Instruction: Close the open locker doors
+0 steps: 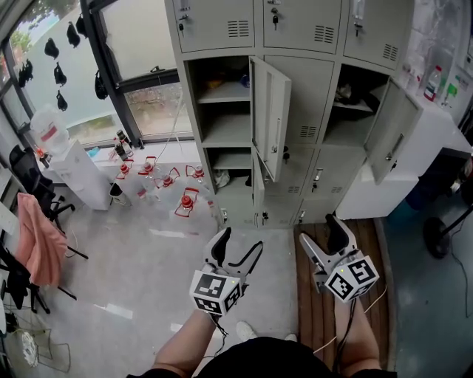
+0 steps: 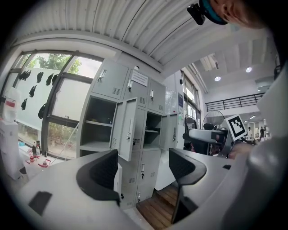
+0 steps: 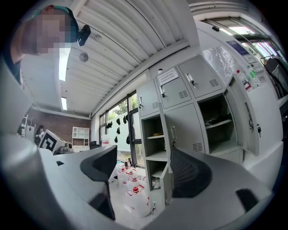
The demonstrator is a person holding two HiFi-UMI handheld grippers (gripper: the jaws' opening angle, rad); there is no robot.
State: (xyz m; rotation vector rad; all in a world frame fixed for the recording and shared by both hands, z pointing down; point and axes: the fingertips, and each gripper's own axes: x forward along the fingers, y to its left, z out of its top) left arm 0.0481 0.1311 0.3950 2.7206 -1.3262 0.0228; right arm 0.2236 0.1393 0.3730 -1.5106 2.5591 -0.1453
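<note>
Where grey floor [image 1: 148, 266] meets wooden boards [image 1: 309, 325], lockers [image 1: 303, 111] stand — doors [image 1: 270, 118] ajar.

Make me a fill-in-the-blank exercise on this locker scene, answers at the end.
1. The left tongs and the right tongs both stand ___ and hold nothing.
2. The top-row locker doors are all ___.
3. The bottles on the floor near the window have tops coloured ___.
4. The floor strip under the right tongs is made of ___.

Missing words: open; shut; red; wood.
</note>
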